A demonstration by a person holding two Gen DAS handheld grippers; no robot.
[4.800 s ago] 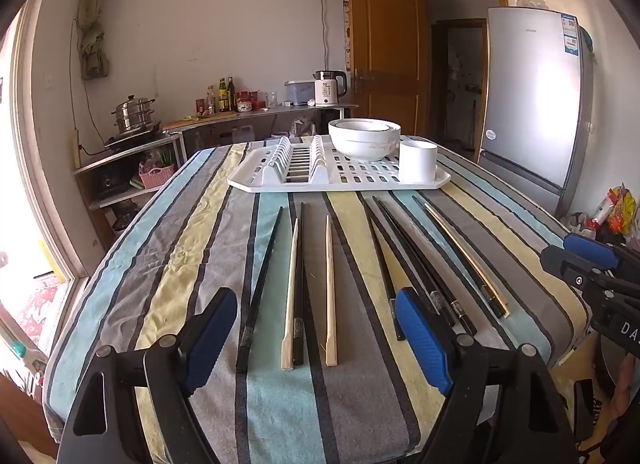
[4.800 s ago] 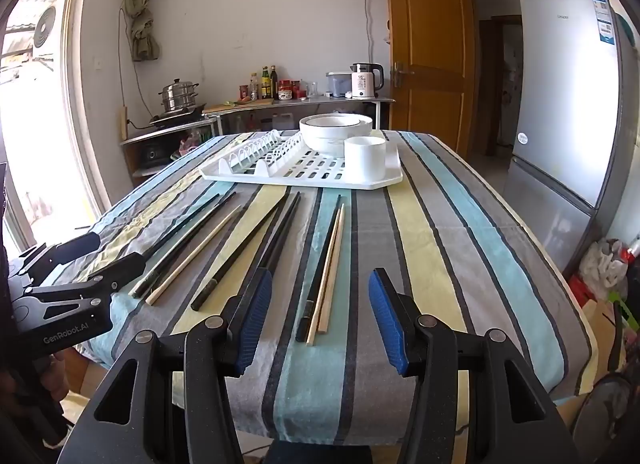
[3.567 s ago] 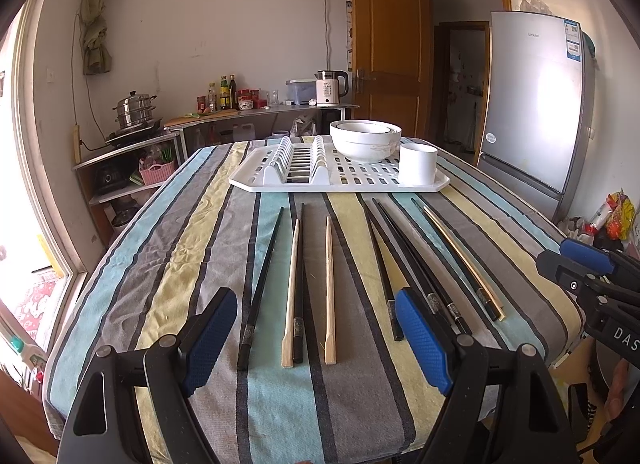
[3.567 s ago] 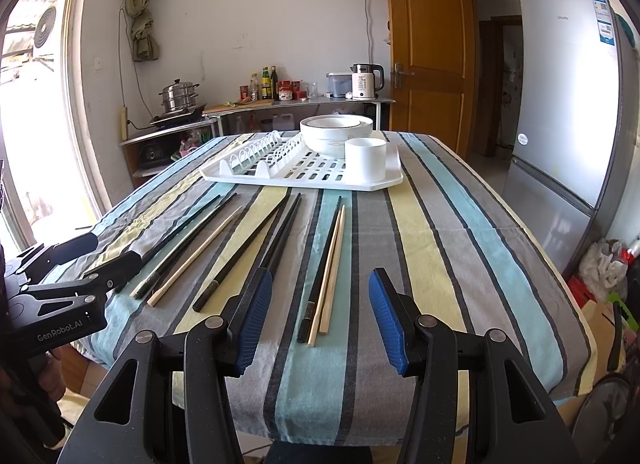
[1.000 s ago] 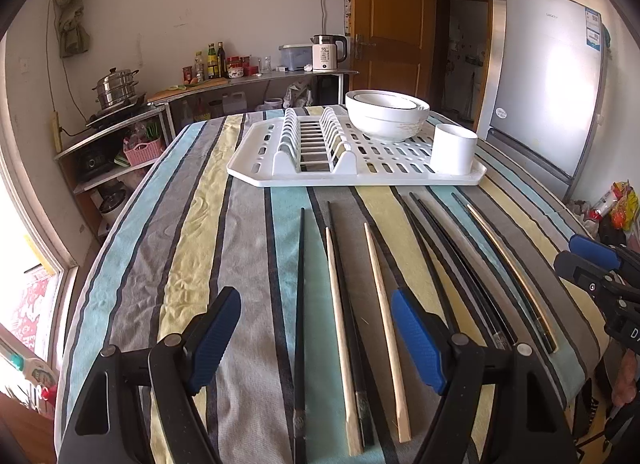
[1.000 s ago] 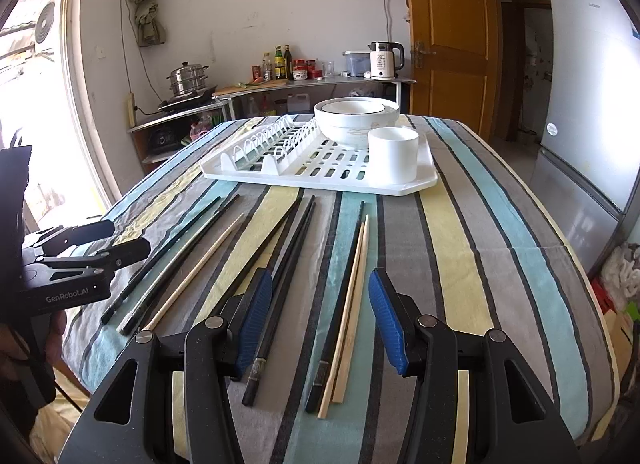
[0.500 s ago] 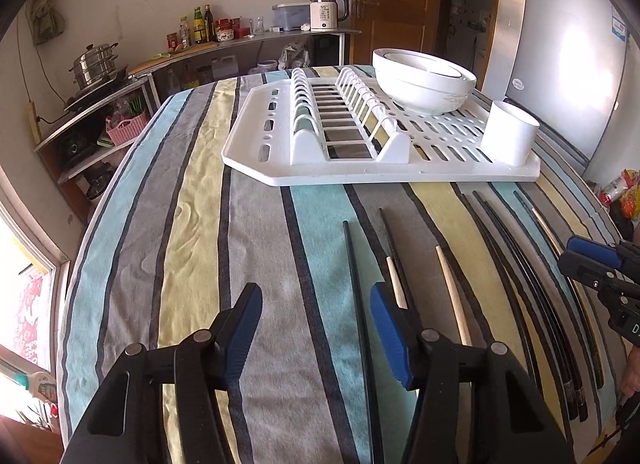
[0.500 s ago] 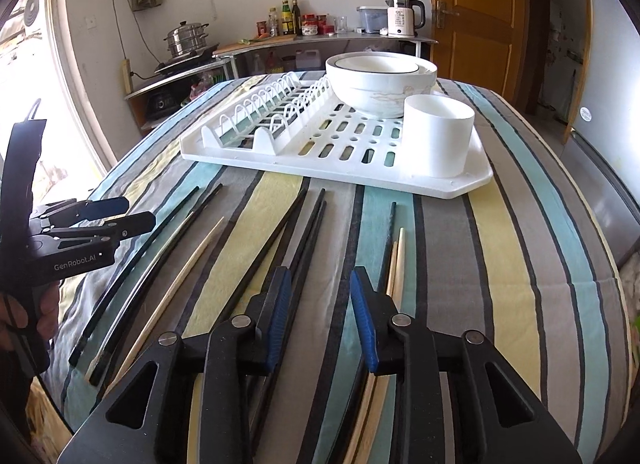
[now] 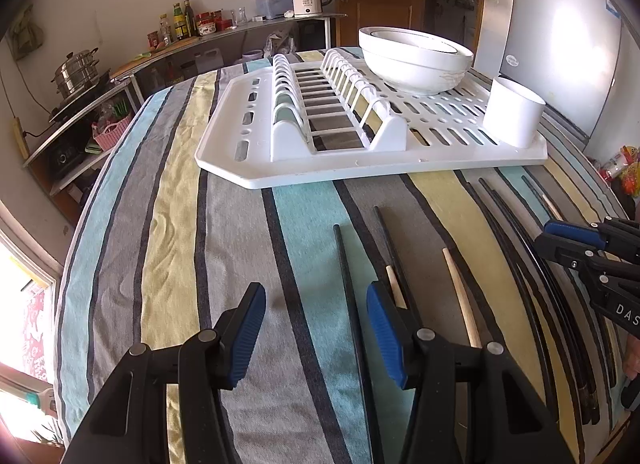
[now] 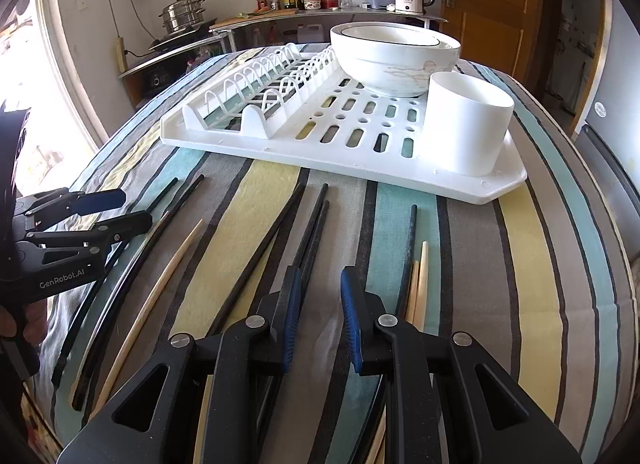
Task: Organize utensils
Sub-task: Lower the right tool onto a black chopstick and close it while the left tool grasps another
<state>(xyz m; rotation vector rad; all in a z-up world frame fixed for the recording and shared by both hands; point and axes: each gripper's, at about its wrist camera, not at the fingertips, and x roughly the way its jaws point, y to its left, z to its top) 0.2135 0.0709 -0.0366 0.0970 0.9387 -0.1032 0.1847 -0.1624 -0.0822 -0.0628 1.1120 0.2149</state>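
Chopsticks (image 10: pixel 308 236) on striped cloth (image 9: pixel 172 224), left gripper (image 9: pixel 316 328) and right gripper (image 10: pixel 318 314) closing, both empty above them.

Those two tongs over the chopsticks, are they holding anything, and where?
Nothing is held. The left tongs and right tongs are closing above the striped cloth, pads touching no chopstick.

Our left gripper (image 9: pixel 316 320) is a black plastic clamp with two angular, cut-out arms, each ending in a ribbed blue pad and pinned by round silver screws. Our right gripper (image 10: pixel 320 304) has the same build: black frame, blue ribbed pads, silver screw heads. Seen from the side, our left one bears white "GenRobot.AI" lettering, and our right one shows white letters "DAS" at the picture's edge.
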